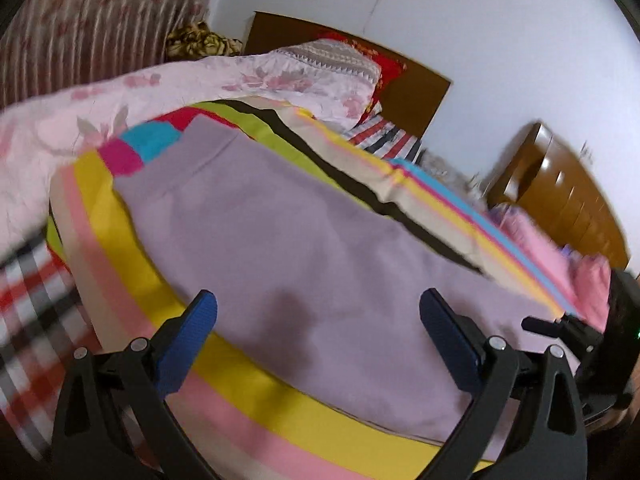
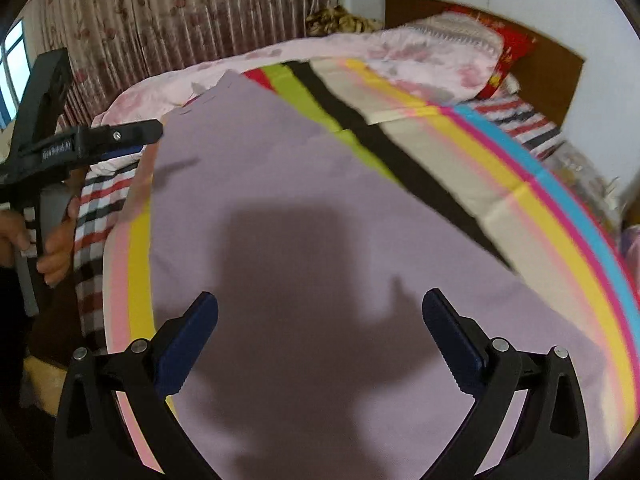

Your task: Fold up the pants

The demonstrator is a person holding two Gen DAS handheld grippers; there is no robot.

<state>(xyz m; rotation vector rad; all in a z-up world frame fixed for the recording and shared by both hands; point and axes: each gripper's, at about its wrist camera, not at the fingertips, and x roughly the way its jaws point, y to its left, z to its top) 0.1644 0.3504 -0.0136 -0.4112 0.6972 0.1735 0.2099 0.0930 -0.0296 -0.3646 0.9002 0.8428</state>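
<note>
Lilac pants (image 1: 304, 240) lie flat on a bed over a striped multicolour sheet (image 1: 132, 280). My left gripper (image 1: 318, 312) hovers just above their near edge, open, with nothing between its blue pads (image 1: 192, 336). In the right wrist view the same pants (image 2: 280, 208) fill the middle, and my right gripper (image 2: 320, 312) hangs open above them, casting a dark shadow (image 2: 296, 304) on the cloth. The left gripper (image 2: 100, 140) also shows at the left edge of that view, held by a hand (image 2: 56, 248), near the pants' far left corner.
A pink floral quilt (image 1: 120, 96) is bunched along the far side of the bed, with pillows (image 2: 472, 36) by a brown headboard (image 2: 552, 68). A plaid bedcover (image 2: 100, 216) hangs at the left. Curtains (image 2: 180, 20) stand behind; a wooden cabinet (image 1: 568, 188) is at the right.
</note>
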